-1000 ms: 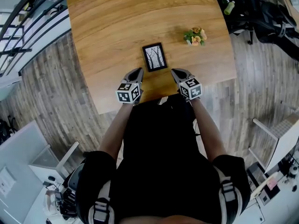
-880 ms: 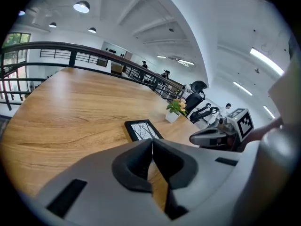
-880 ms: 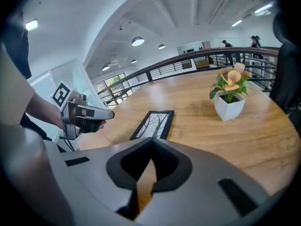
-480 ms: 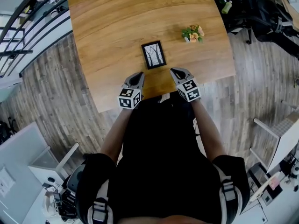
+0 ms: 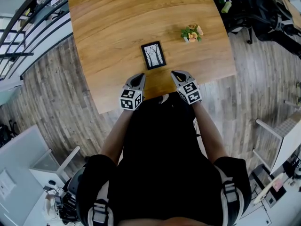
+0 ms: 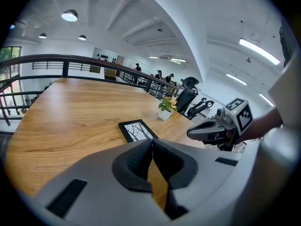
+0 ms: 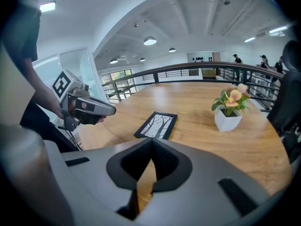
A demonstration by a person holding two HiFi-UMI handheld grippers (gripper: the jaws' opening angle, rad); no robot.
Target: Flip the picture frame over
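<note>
A small black picture frame lies flat on the wooden table, face up, showing a black-and-white tree print. It also shows in the left gripper view as the frame and in the right gripper view as the frame. My left gripper hovers over the table's near edge, left of the frame and short of it, shut and empty. My right gripper hovers at the near edge, right of the frame, also shut with nothing held. Neither gripper touches the frame.
A small white pot with orange flowers stands on the table to the right of the frame, also seen as the pot. A railing runs along the left. Office chairs stand past the table's right edge.
Both grippers have drawn back slightly toward the table's near edge and rolled a little. The frame has not moved on the table.
</note>
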